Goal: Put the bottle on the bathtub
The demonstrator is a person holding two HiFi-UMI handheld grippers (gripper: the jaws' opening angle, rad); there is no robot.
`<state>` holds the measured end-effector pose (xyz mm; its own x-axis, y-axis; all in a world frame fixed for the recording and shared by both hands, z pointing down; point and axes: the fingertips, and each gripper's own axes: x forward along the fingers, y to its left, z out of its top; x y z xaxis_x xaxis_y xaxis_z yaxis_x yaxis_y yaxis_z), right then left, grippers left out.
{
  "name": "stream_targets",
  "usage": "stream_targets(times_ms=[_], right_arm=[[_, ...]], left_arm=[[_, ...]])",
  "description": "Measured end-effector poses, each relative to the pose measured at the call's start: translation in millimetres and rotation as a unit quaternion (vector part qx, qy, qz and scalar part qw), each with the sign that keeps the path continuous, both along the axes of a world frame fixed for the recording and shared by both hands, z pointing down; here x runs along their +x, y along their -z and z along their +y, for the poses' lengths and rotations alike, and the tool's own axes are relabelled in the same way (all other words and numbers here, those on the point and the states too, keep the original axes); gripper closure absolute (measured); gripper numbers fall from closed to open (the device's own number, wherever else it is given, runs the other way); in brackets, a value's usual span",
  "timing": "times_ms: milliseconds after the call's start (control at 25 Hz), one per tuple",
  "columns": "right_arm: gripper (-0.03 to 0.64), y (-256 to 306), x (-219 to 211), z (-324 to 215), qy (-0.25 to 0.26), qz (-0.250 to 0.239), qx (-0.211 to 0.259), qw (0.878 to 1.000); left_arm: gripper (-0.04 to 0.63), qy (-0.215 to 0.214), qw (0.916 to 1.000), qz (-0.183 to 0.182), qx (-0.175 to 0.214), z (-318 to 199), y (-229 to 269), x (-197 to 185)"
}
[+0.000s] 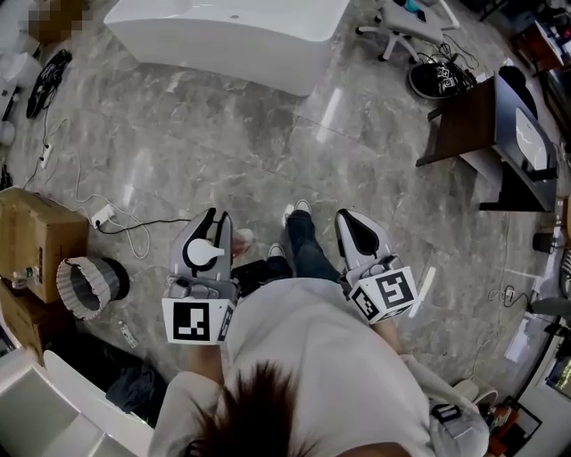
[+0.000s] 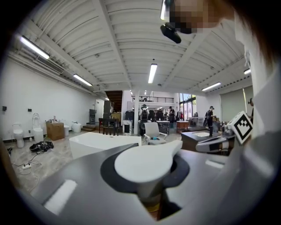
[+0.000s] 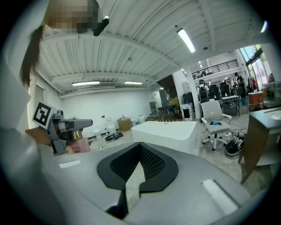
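Between the fingers of your left gripper (image 1: 217,223) sits the bottle (image 1: 208,253) — they are clamped high on it, just under the white pump head, with the pink body hanging below. Your right gripper (image 1: 350,221) has its fingers together on nothing.

A grip that high could let the bottle swing or slide out as you walk, and squeezing harder may press the pump. The bathtub (image 1: 223,54) is well apart, at the far side of the floor. Its rim looks narrow, so a tilted set-down could tip the bottle into the tub or onto the marble.

Nothing stands in the straight path, but a cable (image 1: 134,234) trails on the near left by a box (image 1: 36,236). A dark desk (image 1: 464,120) stands right, and a chair (image 1: 406,22) waits far right of the tub.
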<state>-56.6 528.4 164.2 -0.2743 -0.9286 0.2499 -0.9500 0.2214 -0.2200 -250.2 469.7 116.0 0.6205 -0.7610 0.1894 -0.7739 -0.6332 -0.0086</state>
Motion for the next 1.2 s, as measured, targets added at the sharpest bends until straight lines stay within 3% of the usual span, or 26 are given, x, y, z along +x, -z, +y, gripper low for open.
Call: stream_targets(times_ms=[200, 560, 920, 1200], right_arm=[[0.620, 5.7, 21.0, -54.9, 0.024, -0.002, 0.009, 1.000], [0.620, 12.6, 70.6, -125.4, 0.051, 0.005, 0.023, 0.998], [0.620, 11.6, 112.0, -147.8, 0.043, 0.002, 0.026, 0.999], [0.620, 7.1, 125.6, -152.9, 0.032, -0.014, 0.022, 0.999]], left_arm=[[0.479, 0.027, 0.9996, 0.011, -0.004, -43.4, 2.3, 22.8], [0.480, 0.065, 0.9972, 0.013, 0.034, -106.2, 14.8, 59.1], [0.480, 0.092, 0.9942, 0.023, 0.052, -137.7, 25.6, 82.8], [0.480, 0.092, 0.9940, 0.011, 0.058, -150.7, 32.5, 88.5]])
